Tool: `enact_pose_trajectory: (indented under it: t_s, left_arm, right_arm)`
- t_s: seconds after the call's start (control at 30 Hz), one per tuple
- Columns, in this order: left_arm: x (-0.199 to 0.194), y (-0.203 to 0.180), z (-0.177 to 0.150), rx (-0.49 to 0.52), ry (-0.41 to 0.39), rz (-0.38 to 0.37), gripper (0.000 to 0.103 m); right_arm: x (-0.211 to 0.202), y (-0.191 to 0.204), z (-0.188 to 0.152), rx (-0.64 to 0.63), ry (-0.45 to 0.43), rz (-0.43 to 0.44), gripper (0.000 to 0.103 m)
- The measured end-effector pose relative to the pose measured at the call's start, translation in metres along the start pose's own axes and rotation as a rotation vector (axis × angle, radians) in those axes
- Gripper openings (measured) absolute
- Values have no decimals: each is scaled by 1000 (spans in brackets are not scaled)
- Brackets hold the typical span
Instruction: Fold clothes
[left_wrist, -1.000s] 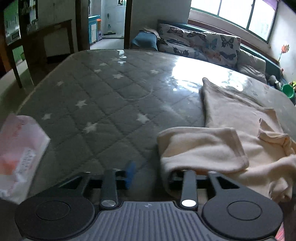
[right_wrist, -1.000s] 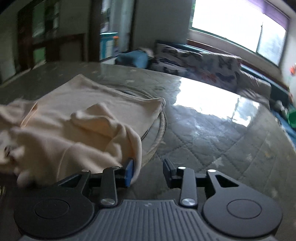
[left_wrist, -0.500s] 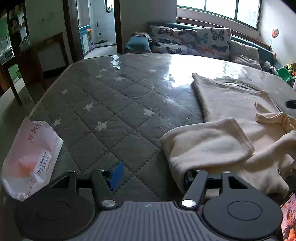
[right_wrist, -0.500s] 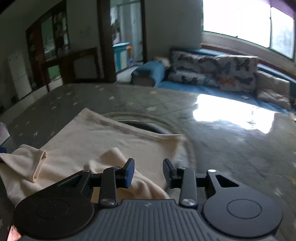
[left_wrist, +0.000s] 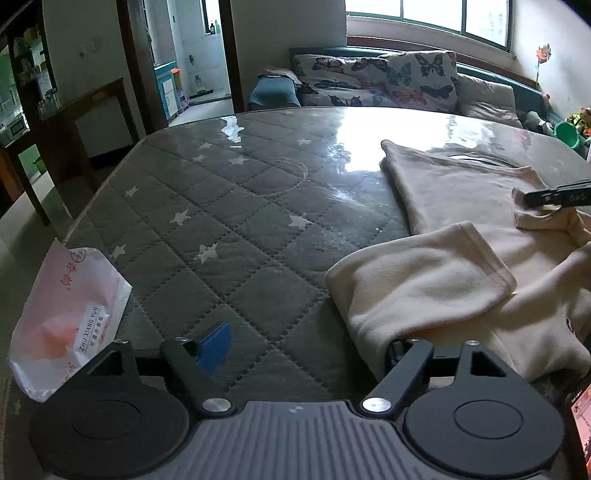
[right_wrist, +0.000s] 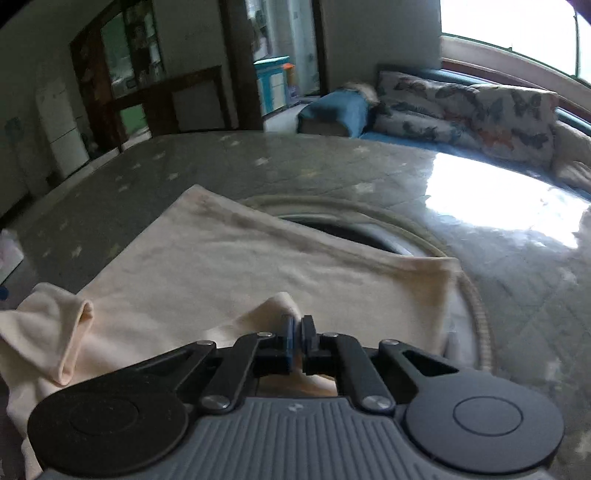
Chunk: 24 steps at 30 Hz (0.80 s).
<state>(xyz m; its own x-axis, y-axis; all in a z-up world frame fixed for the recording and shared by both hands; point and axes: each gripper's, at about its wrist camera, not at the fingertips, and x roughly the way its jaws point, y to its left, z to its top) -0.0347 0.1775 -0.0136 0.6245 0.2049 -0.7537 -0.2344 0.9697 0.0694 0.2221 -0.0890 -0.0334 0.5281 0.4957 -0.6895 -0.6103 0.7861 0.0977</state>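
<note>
A cream garment (left_wrist: 461, 206) lies spread on the right side of the grey star-quilted mattress (left_wrist: 221, 206). One sleeve (left_wrist: 417, 280) is folded over near my left gripper (left_wrist: 306, 347). Its jaws are opening wide: the blue left pad (left_wrist: 214, 347) stands over bare mattress, and the right finger is hidden under the sleeve's edge. Nothing is pinched there. My right gripper (right_wrist: 298, 332) is shut on a raised fold of the garment (right_wrist: 258, 258). From the left wrist view the right gripper (left_wrist: 554, 197) reaches in at the right edge. A sleeve cuff (right_wrist: 70, 332) lies to its left.
A pink and white plastic bag (left_wrist: 70, 317) sits at the mattress's near left corner. A round ring (right_wrist: 369, 206) shows under the garment's far edge. A sofa with butterfly cushions (left_wrist: 388, 81) stands behind, with a green bucket (left_wrist: 569, 134) at the right.
My left jaws have spread apart and let go of the sleeve. My right gripper has moved left over the garment and shut on a fold of it.
</note>
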Motion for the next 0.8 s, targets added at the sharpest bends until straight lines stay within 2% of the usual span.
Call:
enact_pose_trajectory:
  t_s: [0.13, 0.23, 0.3, 0.37, 0.47, 0.6, 0.67, 0.73, 0.8]
  left_arm:
    - [-6, -2, -1, 17, -16, -3, 85]
    - [-11, -5, -3, 35, -27, -5, 86]
    - [-12, -6, -4, 44, -29, -7, 87]
    - [-12, -8, -5, 51, -29, -5, 90]
    - [-9, -15, -5, 81, -20, 8, 90]
    - [-12, -23, -4, 109, -30, 35, 90]
    - [-15, -21, -5, 118, -40, 37, 93]
    - [-19, -20, -7, 127, -50, 40, 96]
    - [-21, -16, -9, 132, -52, 41, 97]
  right_arm:
    - [-40, -24, -1, 45, -107, -92, 2]
    - [-78, -52, -8, 77, -169, -206, 1]
    - [-98, -69, -16, 85, -176, -270, 2]
    - [-110, -81, -24, 92, -155, -283, 2]
    - [-109, -81, -32, 75, -115, -245, 5]
    - [-83, -60, -29, 55, -79, -147, 7]
    - [-63, -46, -22, 39, -55, -96, 12]
    - [-44, -32, -15, 21, -35, -53, 23]
    - [-27, -20, -8, 6, -18, -18, 28]
